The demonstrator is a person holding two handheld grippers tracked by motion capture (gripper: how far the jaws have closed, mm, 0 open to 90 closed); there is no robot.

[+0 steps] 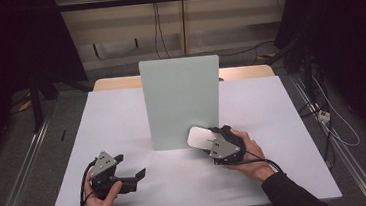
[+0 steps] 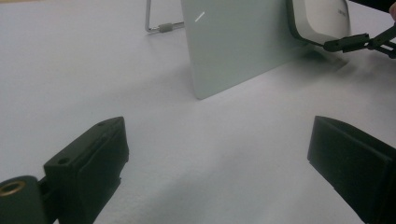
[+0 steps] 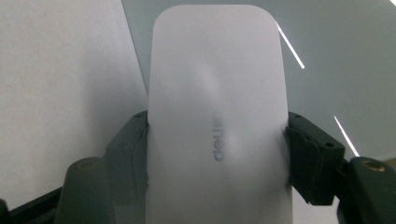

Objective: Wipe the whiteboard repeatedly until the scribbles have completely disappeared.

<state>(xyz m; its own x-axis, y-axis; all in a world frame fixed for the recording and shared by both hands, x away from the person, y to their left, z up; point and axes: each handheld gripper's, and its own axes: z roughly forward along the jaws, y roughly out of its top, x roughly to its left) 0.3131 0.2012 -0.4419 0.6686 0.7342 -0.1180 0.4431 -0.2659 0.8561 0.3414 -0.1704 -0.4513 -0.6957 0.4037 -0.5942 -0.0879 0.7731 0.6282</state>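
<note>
White mouse (image 1: 198, 137) clamped in right gripper (image 1: 214, 141) fingers, long axis toward upright grey-green board (image 1: 181, 100) mid-counter (image 1: 122, 118); left gripper (image 1: 127, 175) fingers apart. Dark room.

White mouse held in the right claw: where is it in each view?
High view: white mouse just right of centre, at the lower right corner of the upright panel.
Left gripper view: mouse at top right, beside the panel.
Right gripper view: mouse centre, panel behind.
Shared landmark: the panel.

A white mouse (image 3: 217, 121) with grey lettering, a pale green board (image 1: 181, 100), a white table (image 1: 122, 118).
</note>
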